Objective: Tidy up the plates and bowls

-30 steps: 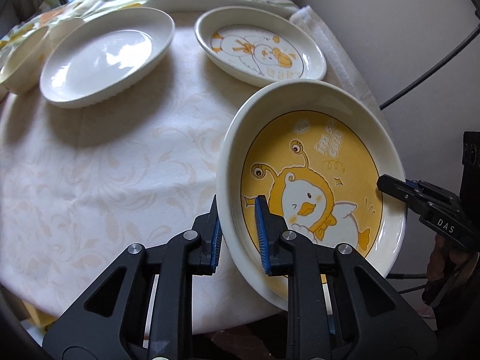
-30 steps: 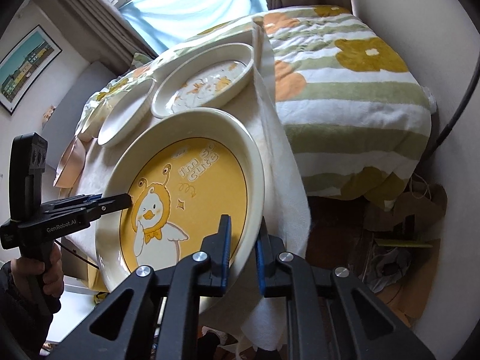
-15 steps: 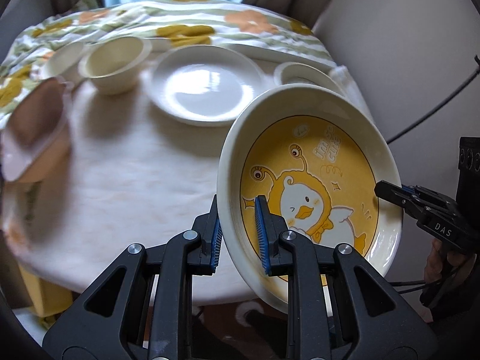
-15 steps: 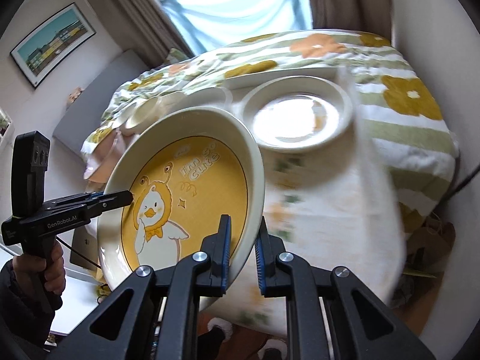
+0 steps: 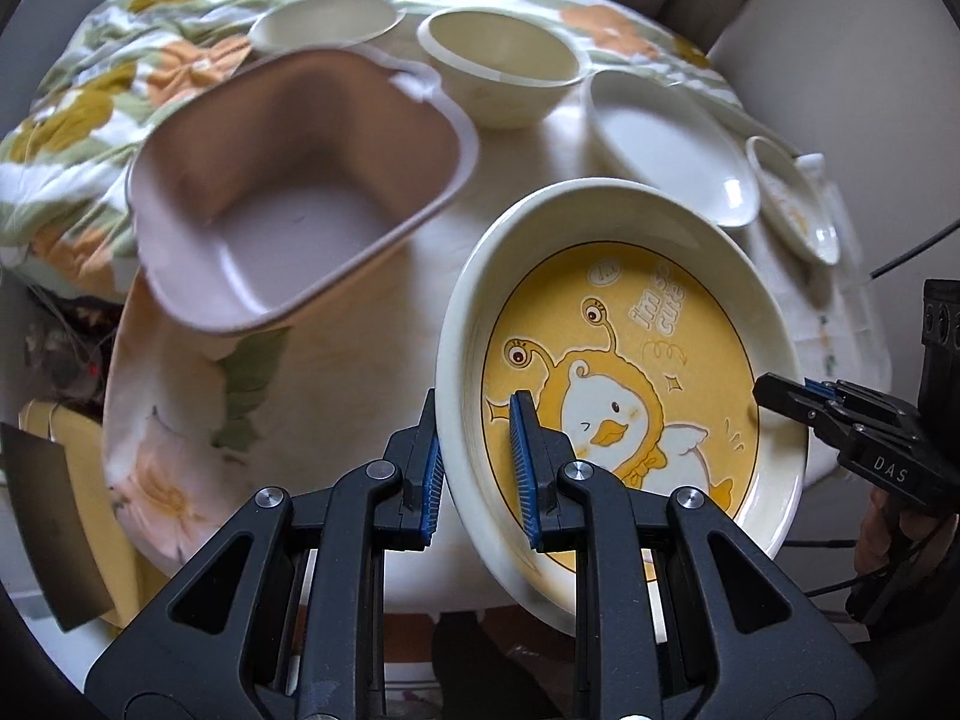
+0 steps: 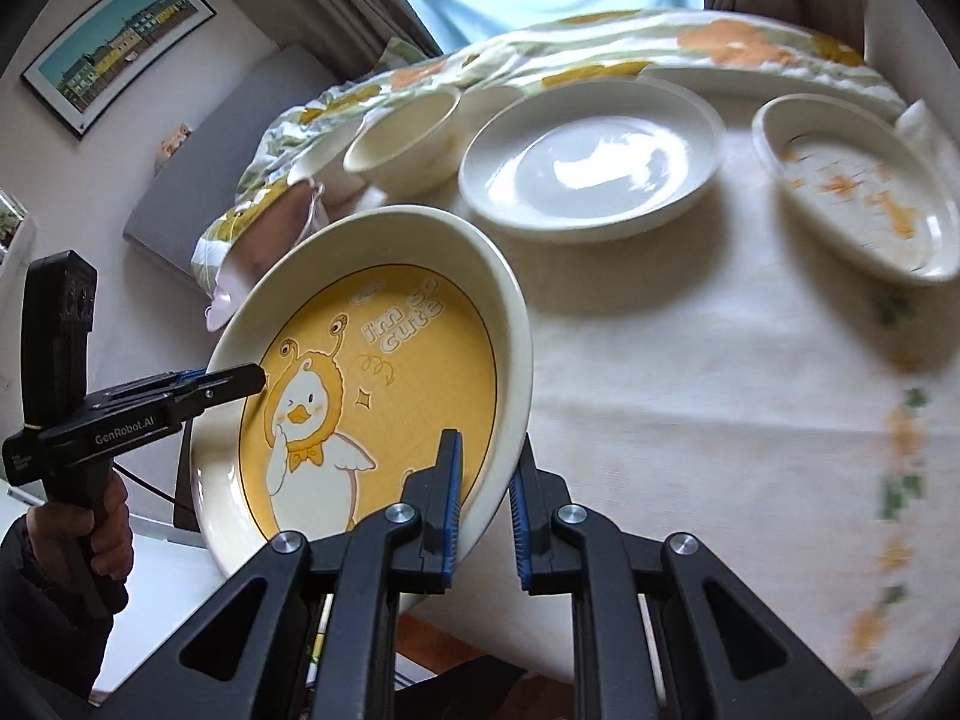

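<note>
Gripping the near-left rim of the yellow duck plate with the left gripper, blue pads pinching the wall from inside and outside. Holding the plate tilted above the tablecloth, clear of it. Clamping the opposite rim with the right gripper, jaws pinching it the same way. Sitting left to right on the cloth behind: pink tub, cream bowl, plain white plate, small duck plate.

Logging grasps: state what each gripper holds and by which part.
Both hold the duck plate by its rim: left gripper on the plate's left edge, right gripper on the opposite edge.
</note>
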### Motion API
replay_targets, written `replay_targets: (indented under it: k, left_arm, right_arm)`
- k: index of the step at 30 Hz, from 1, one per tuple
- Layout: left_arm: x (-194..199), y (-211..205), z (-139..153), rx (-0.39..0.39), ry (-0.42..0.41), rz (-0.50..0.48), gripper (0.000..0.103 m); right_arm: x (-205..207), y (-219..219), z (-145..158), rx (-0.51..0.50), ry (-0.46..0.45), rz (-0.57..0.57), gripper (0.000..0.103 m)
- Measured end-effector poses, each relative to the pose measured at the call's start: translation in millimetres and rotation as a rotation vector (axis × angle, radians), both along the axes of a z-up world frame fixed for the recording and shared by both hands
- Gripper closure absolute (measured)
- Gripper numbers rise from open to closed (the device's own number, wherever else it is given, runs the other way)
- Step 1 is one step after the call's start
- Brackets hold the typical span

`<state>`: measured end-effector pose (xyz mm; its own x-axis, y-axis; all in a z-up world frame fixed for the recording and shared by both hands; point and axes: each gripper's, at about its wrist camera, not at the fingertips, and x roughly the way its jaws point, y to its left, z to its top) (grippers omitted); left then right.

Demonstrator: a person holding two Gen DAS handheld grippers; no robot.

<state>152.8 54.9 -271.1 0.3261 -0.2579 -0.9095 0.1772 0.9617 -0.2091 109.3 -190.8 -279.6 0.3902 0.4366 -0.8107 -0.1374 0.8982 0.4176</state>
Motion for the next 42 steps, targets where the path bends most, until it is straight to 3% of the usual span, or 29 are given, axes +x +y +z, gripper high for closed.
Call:
replay_targets:
  k: [8,25,30,31,34,36,38,42]
  left_arm:
    - [8.9,23.6,-30.1,-0.005,0.017,-0.01,0.085]
    - [6.2,15.2,-31.3,0.052,-0.026,-0.028,0.082]
    - [4.3,12.0,-30.9,0.075,-0.04,-0.032,0.082]
    - [4.2,11.3,-30.8,0.079,-0.043,-0.035,0.081]
    - [4.6,8.0,-31.6,0.101,-0.045,-0.037,0.07]
    - [3.4,6.8,-32.5,0.117,-0.053,-0.036,0.031]
    - [0.4,5.3,-30.7,0.124,-0.079,-0.03,0.025]
    - [-3.0,7.3,-29.7,0.115,-0.075,-0.02,0.025]
  right_arm:
    - [5.6,22.9,-18.2,-0.016,0.008,-0.018,0.089]
    - [9.1,36.3,-20.7,-0.069,0.01,-0.012,0.088]
    - [9.9,40.7,-20.7,-0.078,-0.003,-0.02,0.081]
    - [10.0,41.6,-20.4,-0.08,-0.005,-0.023,0.075]
    - [9.4,43.5,-18.5,-0.08,-0.024,-0.023,0.047]
    - [8.9,43.6,-17.6,-0.083,-0.035,-0.03,0.047]
    - [8.4,42.5,-17.8,-0.086,-0.038,-0.037,0.047]
    - [5.7,40.3,-17.1,-0.088,-0.037,-0.044,0.047]
